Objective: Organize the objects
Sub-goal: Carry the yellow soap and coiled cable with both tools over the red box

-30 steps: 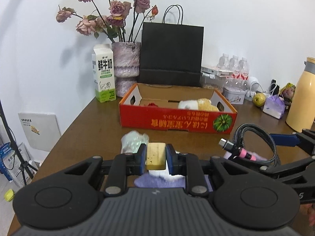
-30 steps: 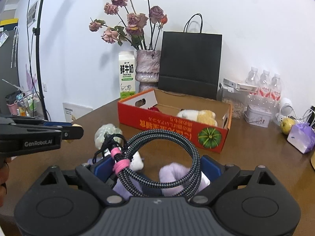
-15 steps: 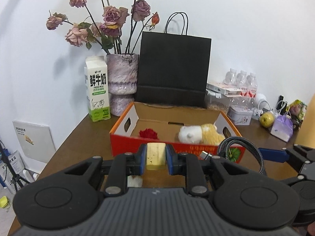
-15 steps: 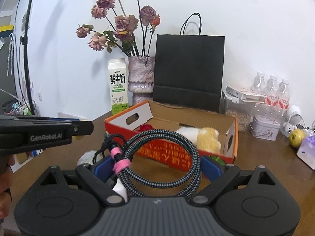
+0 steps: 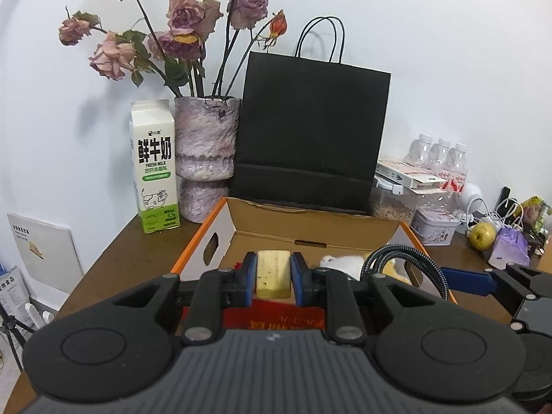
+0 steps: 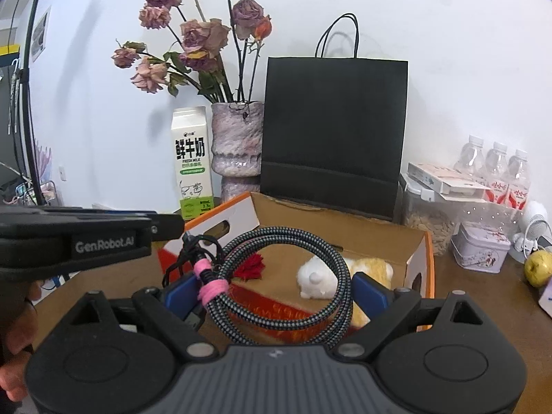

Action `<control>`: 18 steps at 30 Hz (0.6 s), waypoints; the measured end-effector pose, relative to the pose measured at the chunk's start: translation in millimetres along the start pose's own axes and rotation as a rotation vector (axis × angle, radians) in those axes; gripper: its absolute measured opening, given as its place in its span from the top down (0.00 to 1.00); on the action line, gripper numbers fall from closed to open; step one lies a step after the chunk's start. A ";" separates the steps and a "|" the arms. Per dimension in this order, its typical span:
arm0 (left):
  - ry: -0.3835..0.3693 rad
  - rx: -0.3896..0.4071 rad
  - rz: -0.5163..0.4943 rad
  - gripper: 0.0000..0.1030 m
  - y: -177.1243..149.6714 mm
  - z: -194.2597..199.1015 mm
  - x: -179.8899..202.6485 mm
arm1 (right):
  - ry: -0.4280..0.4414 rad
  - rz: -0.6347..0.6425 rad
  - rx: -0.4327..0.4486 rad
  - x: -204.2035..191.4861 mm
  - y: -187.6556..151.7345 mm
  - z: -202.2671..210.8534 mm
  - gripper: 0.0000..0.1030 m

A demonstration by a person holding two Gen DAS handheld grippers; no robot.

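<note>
My left gripper [image 5: 273, 277] is shut on a pale yellow block [image 5: 272, 274] and hangs over the near left end of the red cardboard box [image 5: 312, 222]. My right gripper [image 6: 276, 288] holds a coiled braided black cable [image 6: 283, 276] with a pink tie, its blue pads pressing the coil's two sides over the box's front wall. In the box [image 6: 338, 231] lie a white and yellow plush toy [image 6: 321, 279] and a small red flower [image 6: 250, 267]. The cable [image 5: 407, 265] and the right gripper's blue fingertip [image 5: 467, 280] show at the right of the left wrist view.
Behind the box stand a milk carton [image 5: 155, 172], a vase of dried roses [image 5: 205, 158] and a black paper bag [image 5: 310, 138]. To the right are water bottles [image 6: 496, 169], a jar, a tin [image 6: 479, 252] and a green apple [image 5: 483, 236]. The table's left edge drops off beside the carton.
Both grippers have moved forward from over the table's front towards the box, each keeping its load. The box now fills the lower middle of both views, and the cloth on the table has dropped out of sight.
</note>
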State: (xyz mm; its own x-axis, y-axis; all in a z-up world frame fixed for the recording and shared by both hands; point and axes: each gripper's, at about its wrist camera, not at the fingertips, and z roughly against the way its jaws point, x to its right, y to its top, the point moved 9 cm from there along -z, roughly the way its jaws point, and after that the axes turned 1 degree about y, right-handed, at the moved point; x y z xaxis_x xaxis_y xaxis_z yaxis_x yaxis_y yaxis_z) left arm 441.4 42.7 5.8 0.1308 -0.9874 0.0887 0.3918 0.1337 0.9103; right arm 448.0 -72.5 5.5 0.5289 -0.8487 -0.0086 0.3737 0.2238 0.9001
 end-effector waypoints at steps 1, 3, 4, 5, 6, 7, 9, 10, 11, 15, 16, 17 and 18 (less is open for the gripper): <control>0.001 -0.001 0.002 0.79 1.3 -4.0 -0.5 | -0.001 0.001 0.002 1.3 2.8 -3.2 0.09; 0.001 -0.001 0.007 0.79 5.8 -14.1 -1.7 | -0.002 0.001 0.004 4.1 9.5 -11.1 0.09; 0.000 0.000 0.013 0.79 8.4 -18.8 -2.4 | -0.004 0.000 0.005 6.1 13.1 -15.2 0.09; -0.003 0.003 0.016 0.79 10.9 -22.8 -2.9 | -0.007 0.000 0.005 7.9 16.8 -19.1 0.09; -0.003 0.006 0.019 0.79 14.0 -27.0 -3.6 | -0.010 0.000 0.005 9.7 19.8 -23.1 0.09; -0.001 0.011 0.024 0.79 17.3 -31.7 -4.8 | -0.013 0.000 0.004 11.4 22.7 -26.8 0.09; 0.000 0.016 0.028 0.79 23.0 -40.6 -6.1 | -0.020 0.001 0.002 16.4 28.1 -34.9 0.09; 0.001 0.018 0.030 0.79 25.6 -44.2 -6.0 | -0.022 0.000 0.001 19.2 30.4 -38.9 0.09; 0.005 0.020 0.033 0.79 28.9 -49.4 -6.4 | -0.025 -0.004 -0.003 22.5 32.5 -43.4 0.09; 0.013 0.016 0.042 0.79 38.7 -70.7 -6.7 | -0.045 -0.022 -0.020 36.5 37.2 -63.5 0.09; 0.013 0.011 0.043 0.79 40.2 -76.6 -6.5 | -0.047 -0.028 -0.024 39.6 37.1 -68.4 0.09; 0.013 0.006 0.044 0.79 41.1 -81.3 -6.6 | -0.048 -0.034 -0.029 42.3 36.5 -73.5 0.09; 0.015 0.004 0.046 0.79 41.5 -85.1 -7.5 | -0.049 -0.040 -0.033 44.9 35.9 -78.3 0.09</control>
State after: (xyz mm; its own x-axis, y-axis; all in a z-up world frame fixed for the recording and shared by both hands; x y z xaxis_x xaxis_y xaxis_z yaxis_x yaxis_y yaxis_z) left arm 534.2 62.8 8.6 0.1622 -0.9789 0.1247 0.3817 0.1787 0.9068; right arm 544.9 -65.1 3.3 0.4752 -0.8796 -0.0224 0.4192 0.2039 0.8847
